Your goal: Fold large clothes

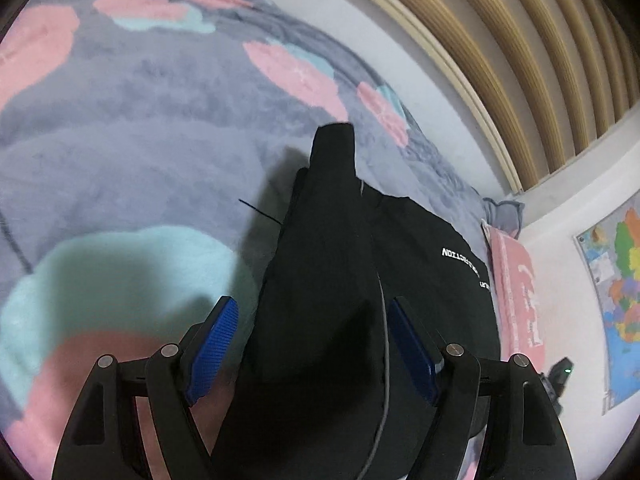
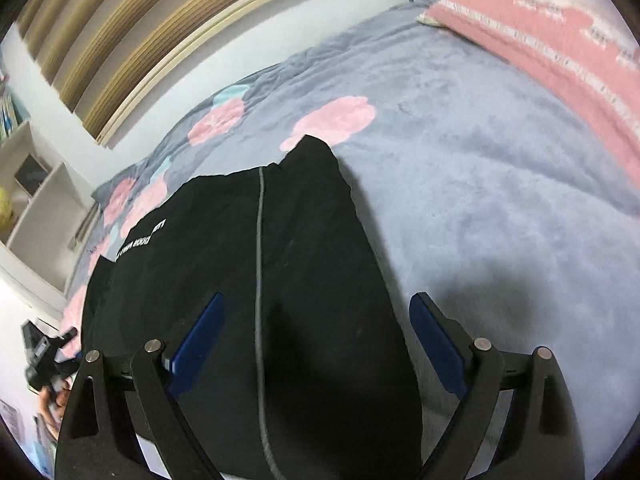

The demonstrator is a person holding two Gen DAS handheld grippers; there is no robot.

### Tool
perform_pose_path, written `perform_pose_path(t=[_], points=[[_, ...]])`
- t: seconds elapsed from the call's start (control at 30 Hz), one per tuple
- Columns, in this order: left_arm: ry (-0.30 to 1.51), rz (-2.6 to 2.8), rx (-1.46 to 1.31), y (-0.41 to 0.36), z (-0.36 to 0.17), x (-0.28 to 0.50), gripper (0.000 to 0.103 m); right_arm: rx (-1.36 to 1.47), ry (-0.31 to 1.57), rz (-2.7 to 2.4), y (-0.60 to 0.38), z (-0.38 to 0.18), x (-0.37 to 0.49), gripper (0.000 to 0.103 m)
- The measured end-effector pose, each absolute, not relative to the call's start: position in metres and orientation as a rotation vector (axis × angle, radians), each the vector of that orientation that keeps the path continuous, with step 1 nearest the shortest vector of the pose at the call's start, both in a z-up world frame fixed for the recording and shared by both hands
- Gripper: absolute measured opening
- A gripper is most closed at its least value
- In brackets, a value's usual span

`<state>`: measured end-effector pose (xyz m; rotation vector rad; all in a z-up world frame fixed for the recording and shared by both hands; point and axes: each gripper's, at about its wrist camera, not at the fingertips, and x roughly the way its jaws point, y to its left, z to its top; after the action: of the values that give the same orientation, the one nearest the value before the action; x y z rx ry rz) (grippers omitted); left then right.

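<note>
A black garment with white lettering and a thin grey cord lies on a bed covered by a grey plush blanket patterned with pink and pale blue blotches. In the left wrist view the garment runs up from the bottom edge between the fingers, narrowing to a blunt tip near the middle of the blanket, with a wider part bearing the lettering spreading out to the right.

The left gripper has its jaws spread; the blue pads stand on either side of the black cloth and do not press on it.

The right gripper also has its jaws spread wide. Its left pad sits over the black garment, its right pad over bare blanket just beside the garment's edge; nothing is pinched.

A pink pillow with white print lies at the top right of the right wrist view, and the same pillow shows beside the garment's far right in the left view. A slatted wooden panel runs along the wall behind the bed, and a coloured map hangs on the wall. White shelving stands at the left of the right wrist view, where the other gripper and a hand show at the edge.
</note>
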<state>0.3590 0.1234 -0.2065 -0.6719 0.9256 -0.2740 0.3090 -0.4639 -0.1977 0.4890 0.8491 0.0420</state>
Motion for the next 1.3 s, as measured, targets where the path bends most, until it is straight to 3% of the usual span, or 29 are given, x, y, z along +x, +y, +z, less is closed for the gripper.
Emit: perform_pose_path(t=[0.13, 0.47, 0.53, 0.57, 0.67, 0.73, 0.83, 0.9, 0.97, 1.1, 1.13, 1.17, 1.27, 1.3], points=[[1.037, -0.334, -0.766, 0.116, -0.232, 0.379, 0.078, 0.52, 0.902, 0.122, -0.467, -0.219, 0.331, 0.095], [1.09, -0.373, -0.836, 0.099, -0.251, 0.4, 0.078, 0.62, 1.029, 0.243, -0.481, -0.263, 0.356, 0.101], [1.097, -0.378, -0.823, 0.095, -0.251, 0.401, 0.078, 0.615, 1.045, 0.289, -0.479, -0.264, 0.36, 0.092], [1.092, -0.388, -0.817, 0.094, -0.25, 0.4, 0.077, 0.611, 1.039, 0.341, -0.475, -0.262, 0.36, 0.073], [1.064, -0.453, -0.789, 0.094, -0.241, 0.394, 0.059, 0.522, 1.005, 0.437, -0.46, -0.251, 0.353, 0.07], [1.046, -0.503, -0.806, 0.098, -0.238, 0.39, 0.058, 0.486, 1.004, 0.462, -0.457, -0.25, 0.349, 0.07], [1.07, -0.528, -0.819, 0.1, -0.245, 0.395, 0.058, 0.558, 1.034, 0.499, -0.466, -0.26, 0.356, 0.075], [1.093, -0.52, -0.827, 0.099, -0.252, 0.4, 0.064, 0.614, 1.071, 0.534, -0.467, -0.273, 0.367, 0.085], [1.109, -0.525, -0.843, 0.096, -0.257, 0.403, 0.076, 0.621, 1.101, 0.566, -0.461, -0.281, 0.375, 0.094], [1.157, -0.483, -0.834, 0.083, -0.266, 0.411, 0.079, 0.556, 1.111, 0.583, -0.437, -0.28, 0.392, 0.096], [1.145, -0.474, -0.819, 0.081, -0.263, 0.409, 0.079, 0.537, 1.111, 0.574, -0.433, -0.278, 0.393, 0.095], [1.129, -0.473, -0.797, 0.079, -0.258, 0.406, 0.07, 0.523, 1.096, 0.566, -0.432, -0.274, 0.39, 0.088], [1.071, -0.493, -0.771, 0.08, -0.244, 0.393, 0.047, 0.495, 0.992, 0.562, -0.434, -0.257, 0.37, 0.064], [1.046, -0.509, -0.773, 0.081, -0.237, 0.387, 0.045, 0.496, 0.957, 0.563, -0.432, -0.247, 0.365, 0.055]])
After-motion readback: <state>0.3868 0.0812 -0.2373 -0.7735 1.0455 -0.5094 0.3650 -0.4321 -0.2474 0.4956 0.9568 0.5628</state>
